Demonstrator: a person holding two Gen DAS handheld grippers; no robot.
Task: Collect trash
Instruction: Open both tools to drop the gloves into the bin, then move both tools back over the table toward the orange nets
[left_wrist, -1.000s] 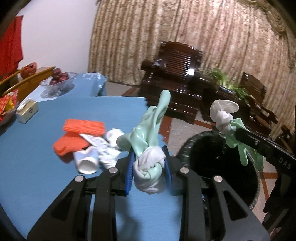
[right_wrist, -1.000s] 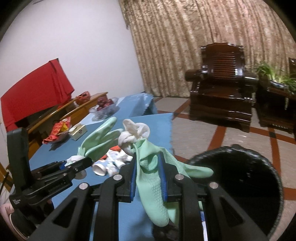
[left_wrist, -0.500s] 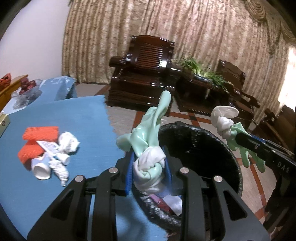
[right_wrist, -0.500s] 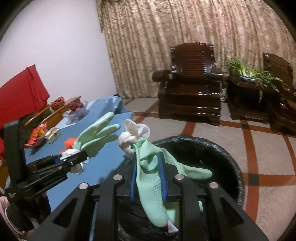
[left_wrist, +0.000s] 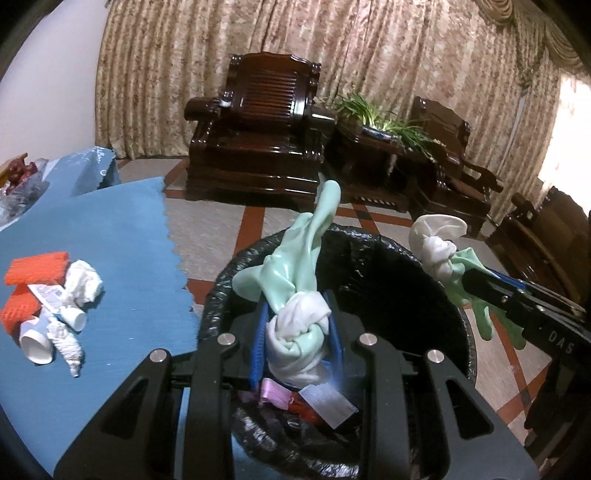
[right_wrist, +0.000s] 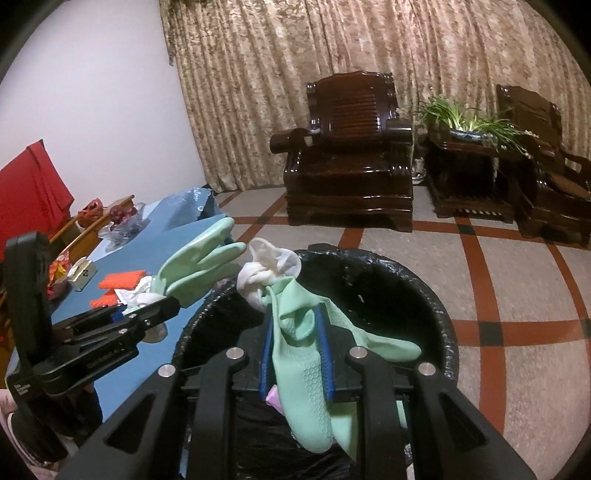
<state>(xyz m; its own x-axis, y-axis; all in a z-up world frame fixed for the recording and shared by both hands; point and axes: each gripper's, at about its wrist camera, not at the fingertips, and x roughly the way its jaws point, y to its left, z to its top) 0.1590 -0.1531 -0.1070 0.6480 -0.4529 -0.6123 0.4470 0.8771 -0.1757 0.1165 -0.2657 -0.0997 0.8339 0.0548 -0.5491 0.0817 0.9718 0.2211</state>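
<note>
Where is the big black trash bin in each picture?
Left wrist view: the trash bin fills the lower middle, under the left hand-held gripper and its green glove.
Right wrist view: the trash bin sits low in the middle.
Shared landmark: the dark wooden armchair by the curtain.

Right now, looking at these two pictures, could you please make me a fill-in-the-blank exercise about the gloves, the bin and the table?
1. Each gripper is shut on a pale ____ rubber glove.
2. The trash bin is lined with a ____ bag.
3. The table has a ____ cover.
4. The left gripper pinches its glove at the white ____.

Missing words: green; black; blue; knot
</note>
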